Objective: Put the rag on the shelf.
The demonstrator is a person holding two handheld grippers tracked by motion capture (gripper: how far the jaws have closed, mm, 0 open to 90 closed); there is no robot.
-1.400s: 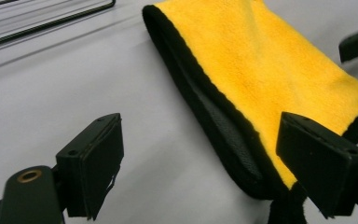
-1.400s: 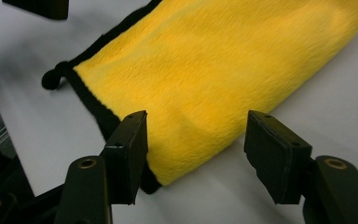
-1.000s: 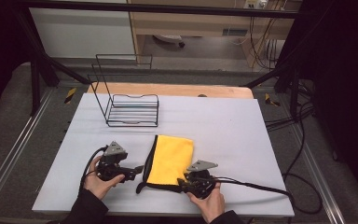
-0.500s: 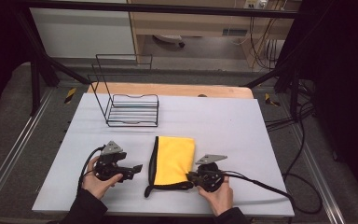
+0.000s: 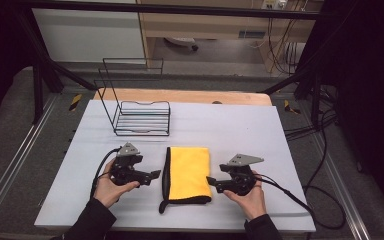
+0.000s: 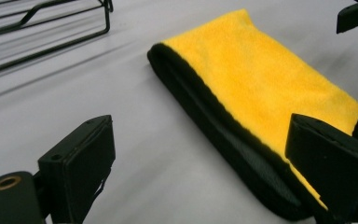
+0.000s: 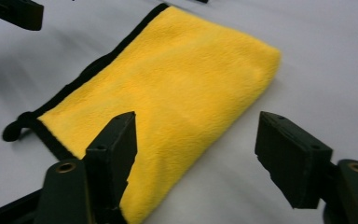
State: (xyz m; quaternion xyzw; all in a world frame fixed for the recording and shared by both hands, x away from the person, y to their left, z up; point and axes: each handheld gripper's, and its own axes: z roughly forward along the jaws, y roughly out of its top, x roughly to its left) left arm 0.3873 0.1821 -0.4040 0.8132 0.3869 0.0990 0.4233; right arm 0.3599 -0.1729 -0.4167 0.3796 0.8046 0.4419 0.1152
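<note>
Left gripper (image 5: pixel 156 174), right gripper (image 5: pixel 211 181): jaws spread, empty, flanking our folded yellow cloth (image 5: pixel 189 173). Step, we judge: approach; next, pinch an edge.

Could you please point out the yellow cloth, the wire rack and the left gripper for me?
yellow cloth (image 5: pixel 189 170): high view, middle of its yellow face.
wire rack (image 5: pixel 142 120): high view, its base bars.
left gripper (image 5: pixel 152 174): high view, between its fingertips.

light: bright table (image 5: pixel 240 125), dark surroundings | gripper views: motion-blurred, soft
</note>
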